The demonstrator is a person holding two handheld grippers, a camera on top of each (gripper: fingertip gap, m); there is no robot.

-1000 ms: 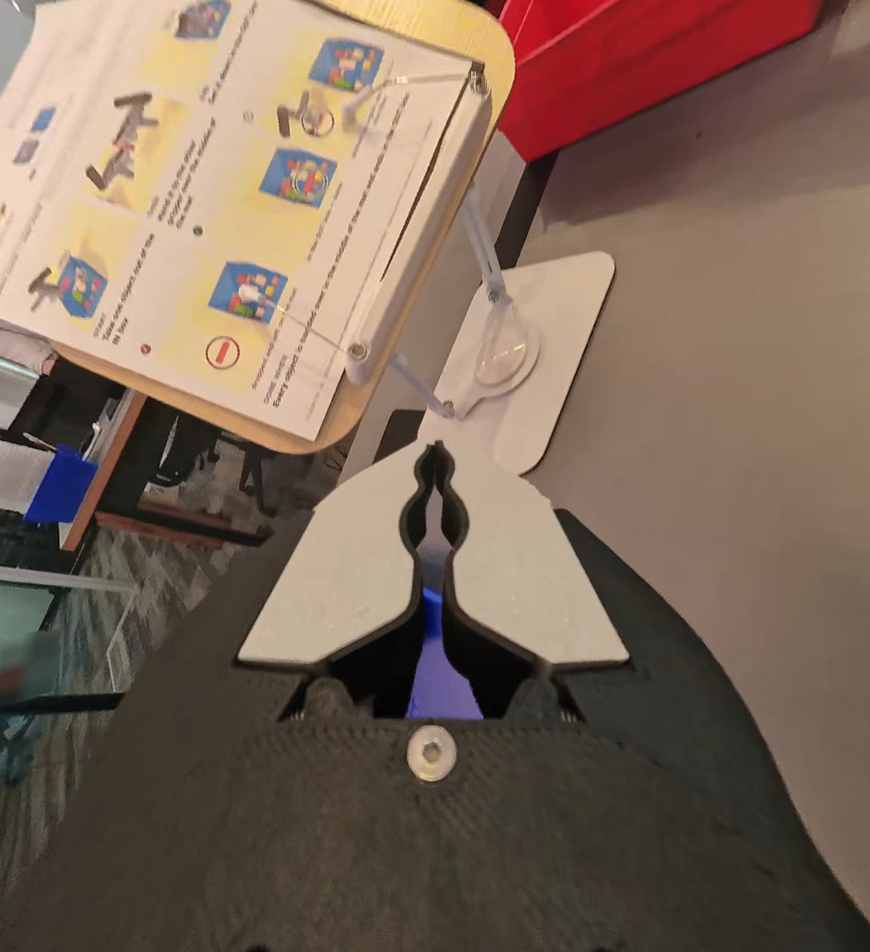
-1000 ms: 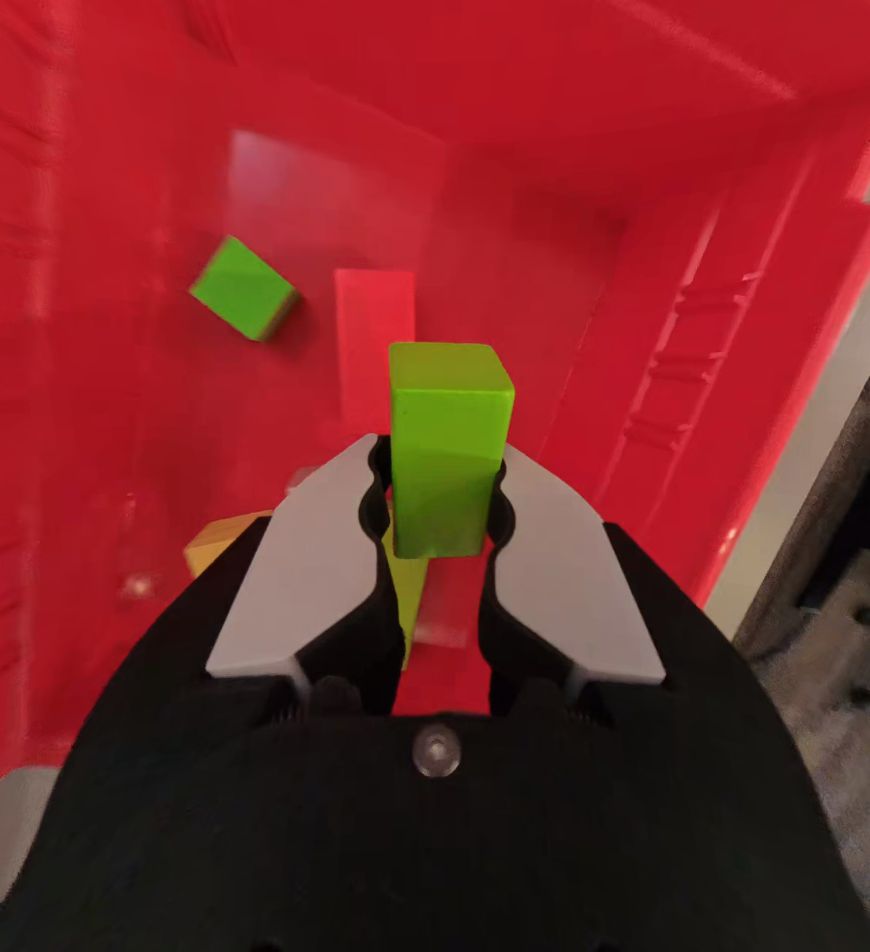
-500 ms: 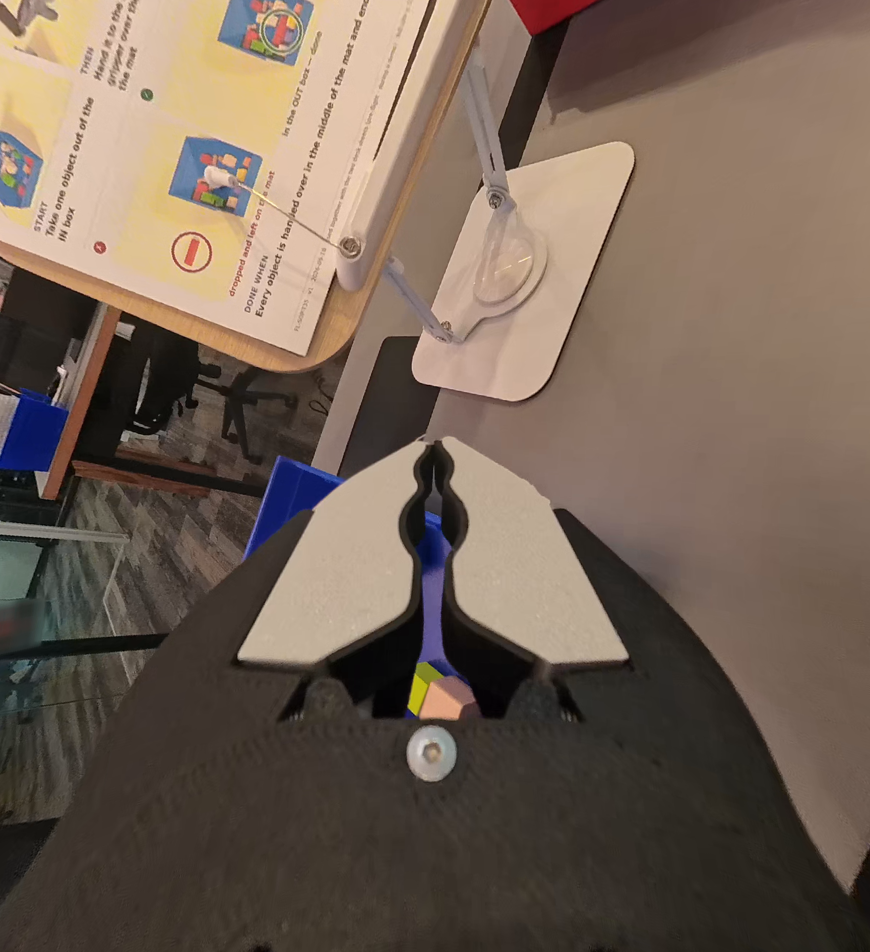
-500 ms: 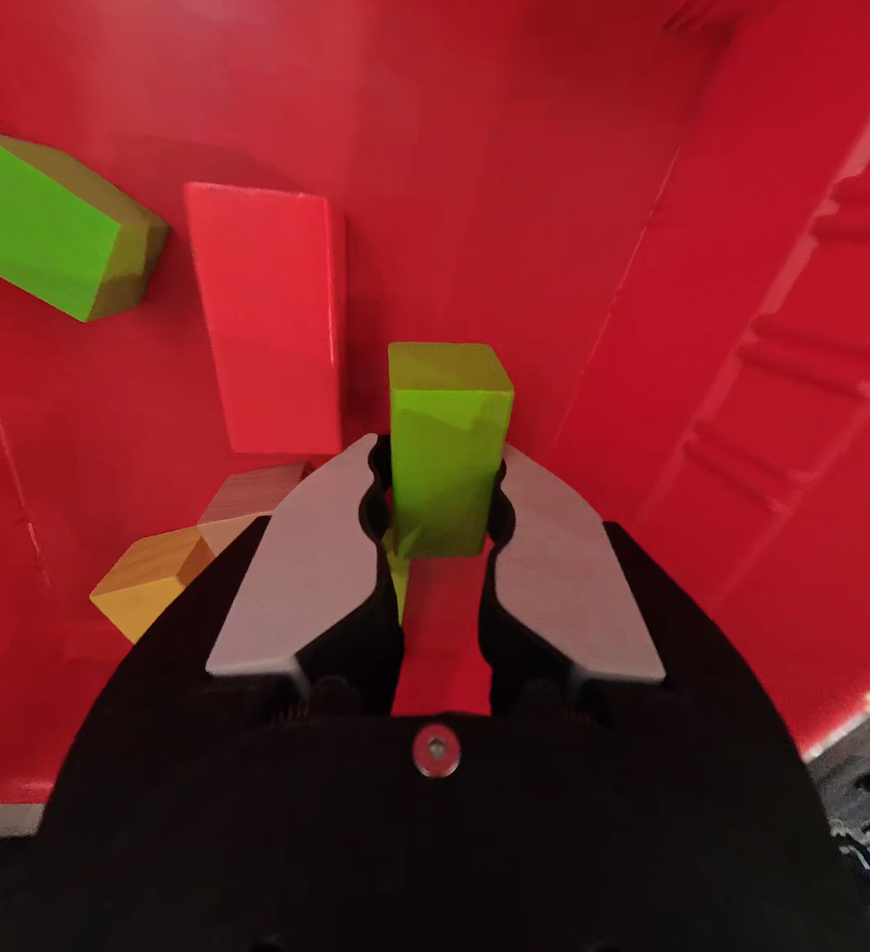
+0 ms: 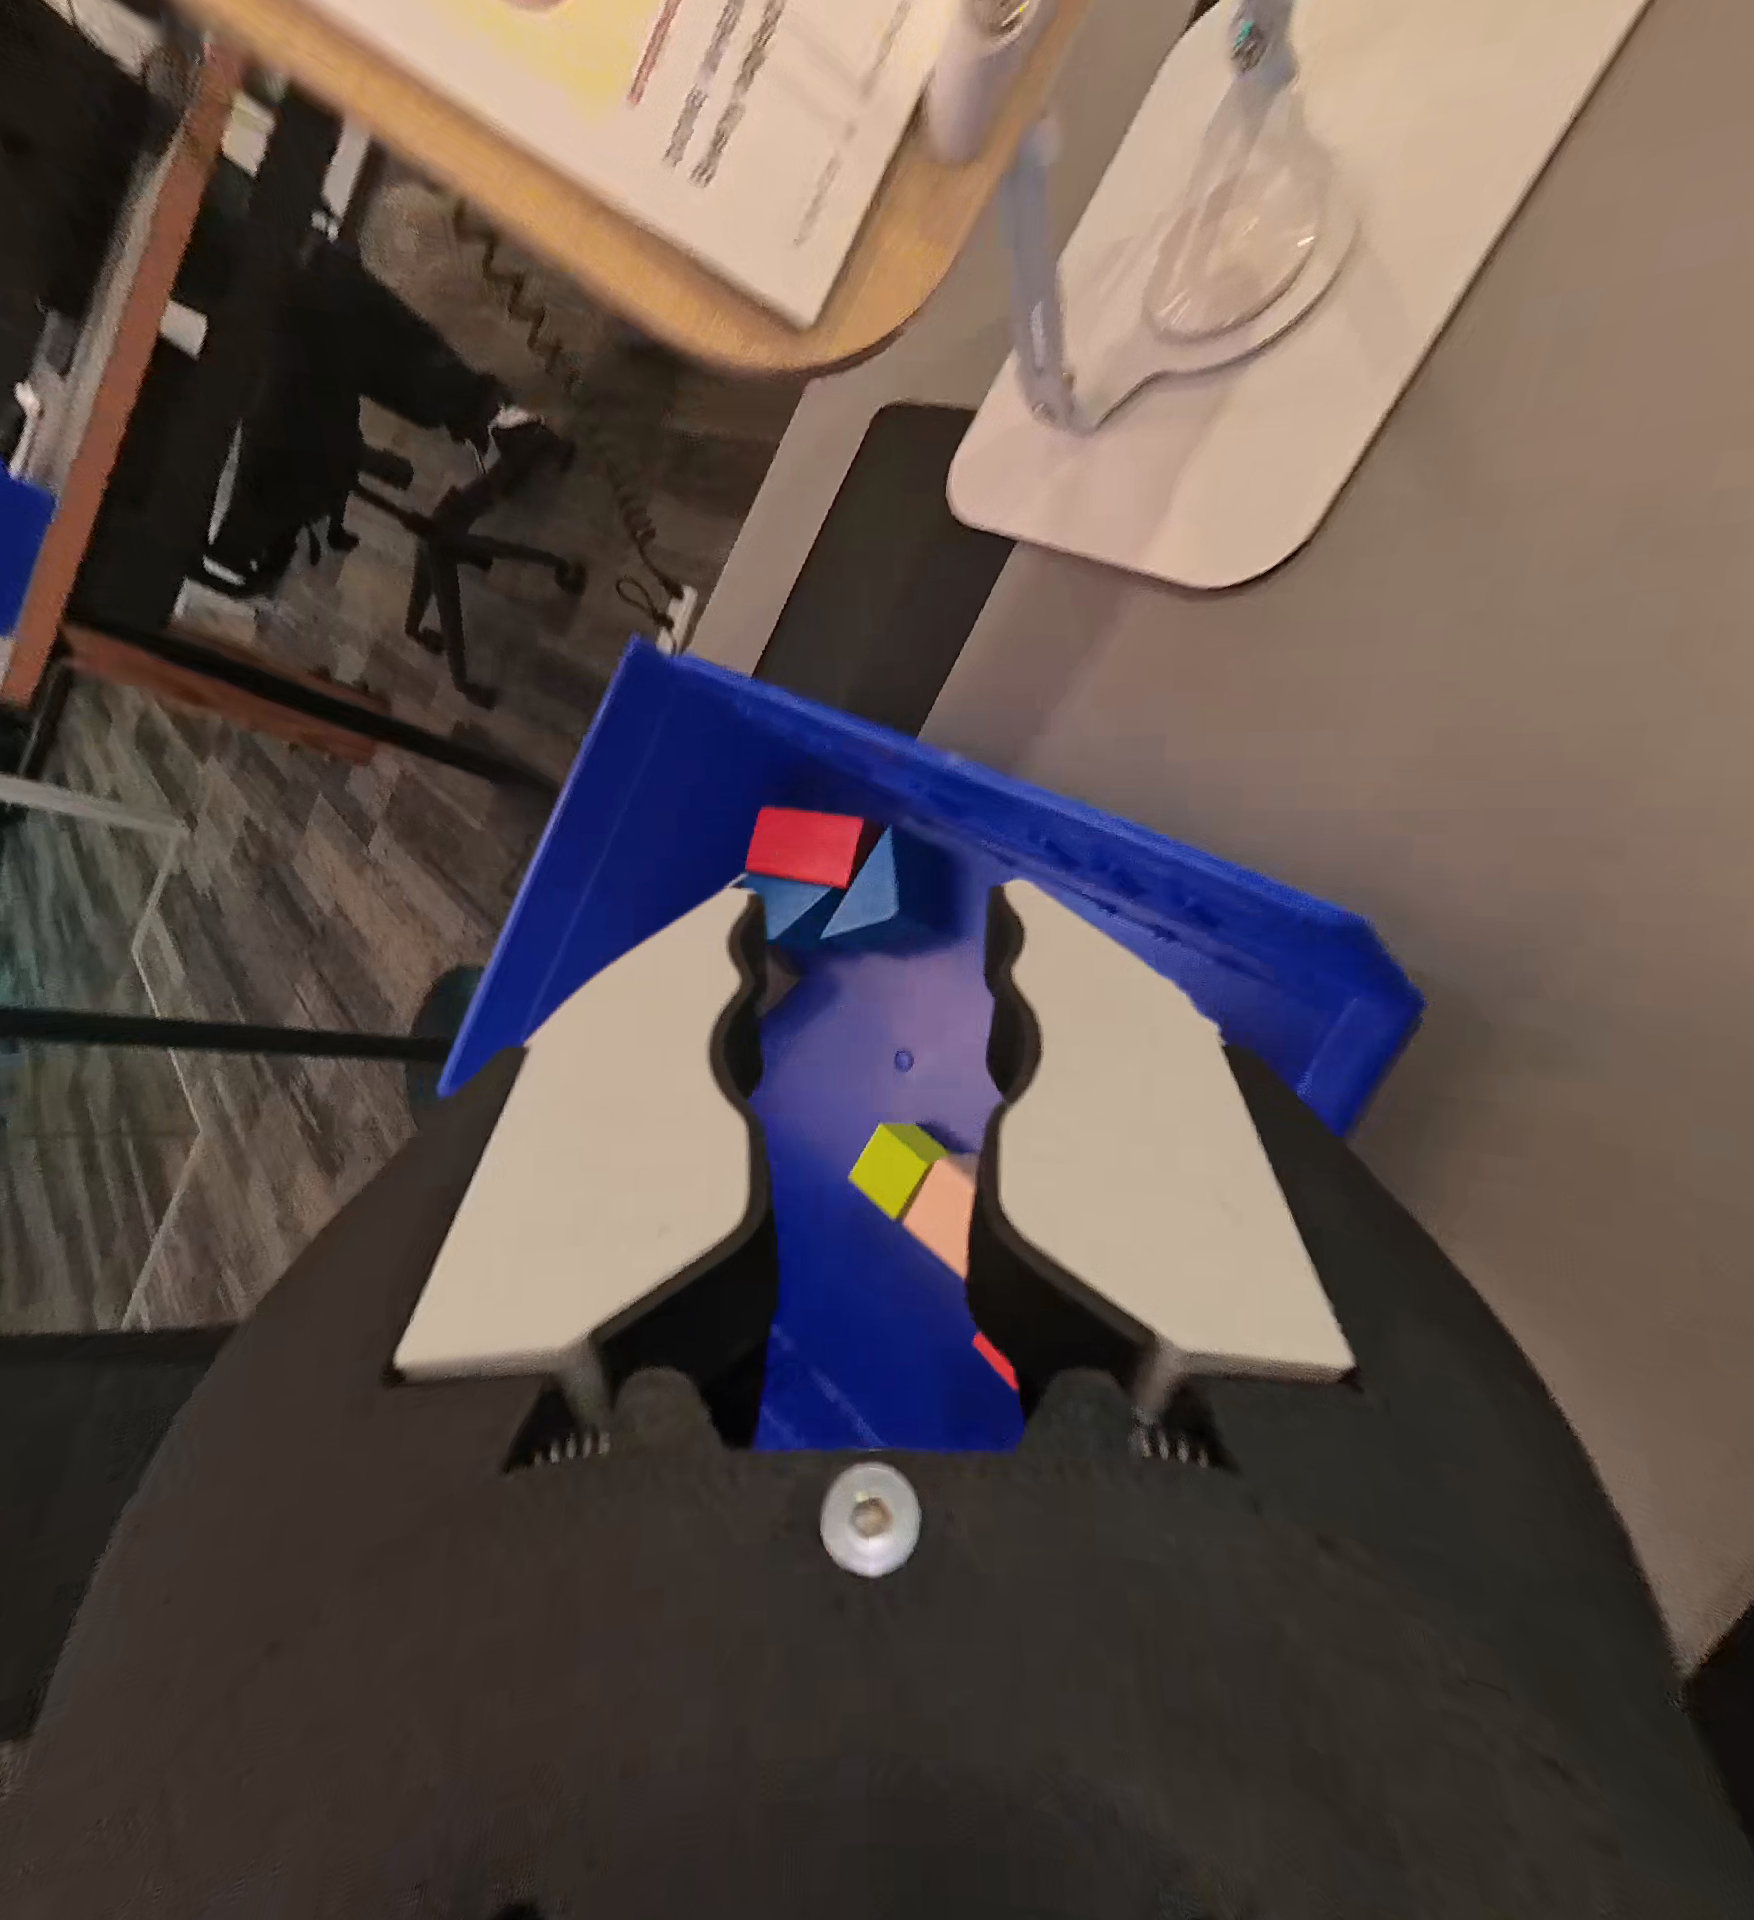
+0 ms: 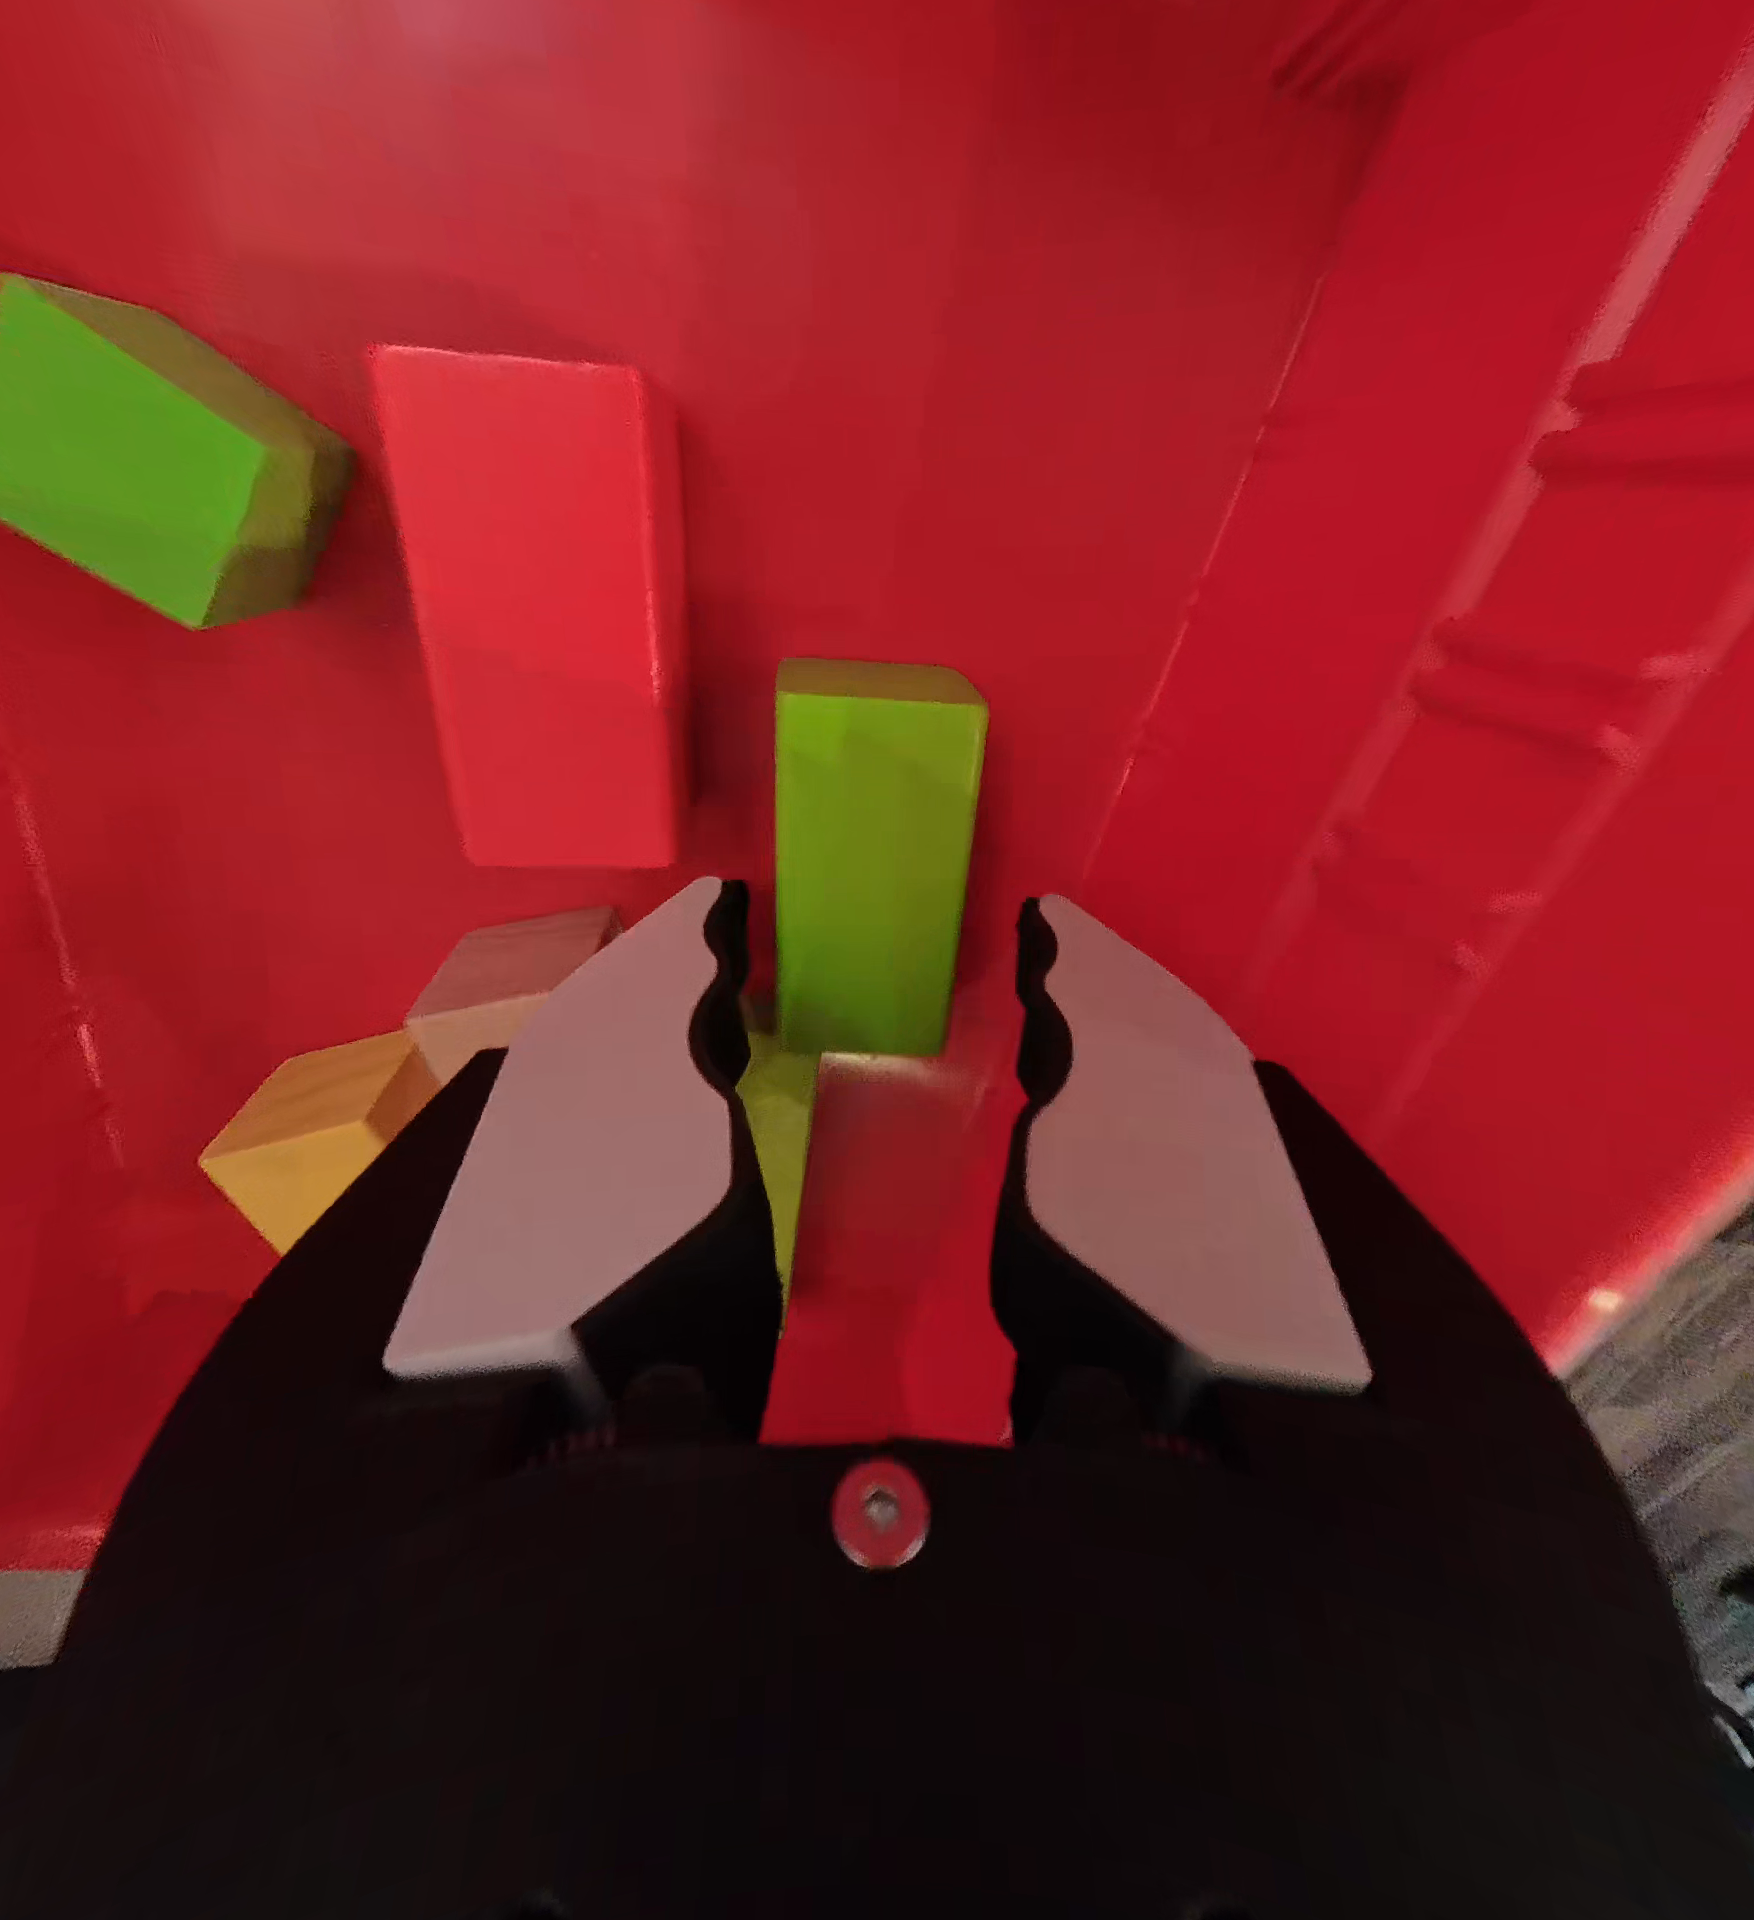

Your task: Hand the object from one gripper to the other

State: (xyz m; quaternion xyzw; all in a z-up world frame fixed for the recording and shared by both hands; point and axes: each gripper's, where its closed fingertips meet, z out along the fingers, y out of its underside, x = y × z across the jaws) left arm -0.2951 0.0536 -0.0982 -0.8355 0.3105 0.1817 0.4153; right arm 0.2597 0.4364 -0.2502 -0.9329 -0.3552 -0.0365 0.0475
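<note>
Both sets of jaws have just parted: our right hand-held gripper stands released around the tall lime-green wooden block in the red plastic bin. Left hand-held gripper, also released, hovers above the blue plastic bin; we should centre before clenching.

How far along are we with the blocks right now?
Several blocks already lie in the red bin, including the tall green block, which stands free between the open right hand-held gripper. The open, empty left hand-held gripper hangs over the blue bin, where blocks remain.
</note>
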